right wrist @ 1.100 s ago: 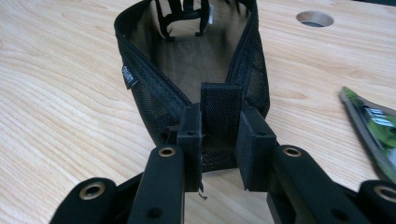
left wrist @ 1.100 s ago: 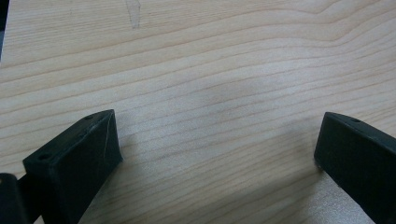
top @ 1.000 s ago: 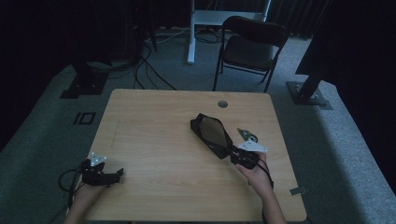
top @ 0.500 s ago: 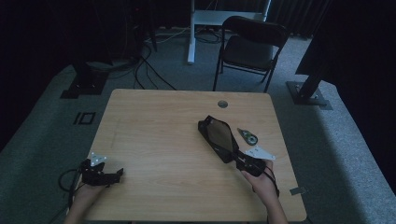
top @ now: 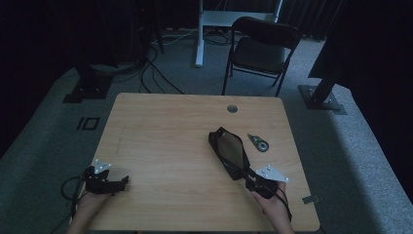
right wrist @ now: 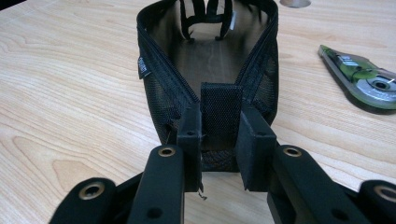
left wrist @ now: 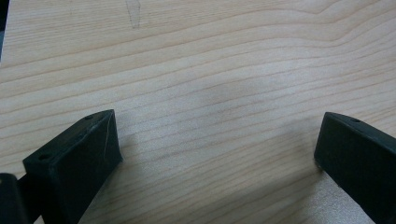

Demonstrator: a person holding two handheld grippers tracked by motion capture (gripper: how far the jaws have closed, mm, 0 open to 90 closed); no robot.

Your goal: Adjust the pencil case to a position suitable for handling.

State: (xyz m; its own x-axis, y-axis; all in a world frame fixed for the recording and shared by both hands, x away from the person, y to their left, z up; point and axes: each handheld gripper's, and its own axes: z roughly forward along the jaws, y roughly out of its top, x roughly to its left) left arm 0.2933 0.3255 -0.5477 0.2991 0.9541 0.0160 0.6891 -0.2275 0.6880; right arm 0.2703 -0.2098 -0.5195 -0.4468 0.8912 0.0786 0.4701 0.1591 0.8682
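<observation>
Although a small label was sewn to the rim of the black mesh pouch, its print was too small for us to read, and nothing legible showed on the green tape dispenser either. We held the right gripper with its jaws closed onto the fabric tab at the near end of the pouch, pinching it from both sides. The pouch lay on the wooden table right of centre, its unzipped mouth gaping upward, its far end angled toward the middle of the table. The right gripper view gave us what the high view could not: the zipper teeth along the opening, the mesh weave, the straps inside at the far end. From above we saw instead the layout: the tape dispenser just beside the pouch toward the right edge, and a round grommet hole near the far edge. Our left gripper rested near the front left corner, well apart from the pouch; its own view showed its jaws spread wide over bare wood, gripping nothing. Most of the tabletop between the two grippers was free, while our right hand sat close to the front edge.
</observation>
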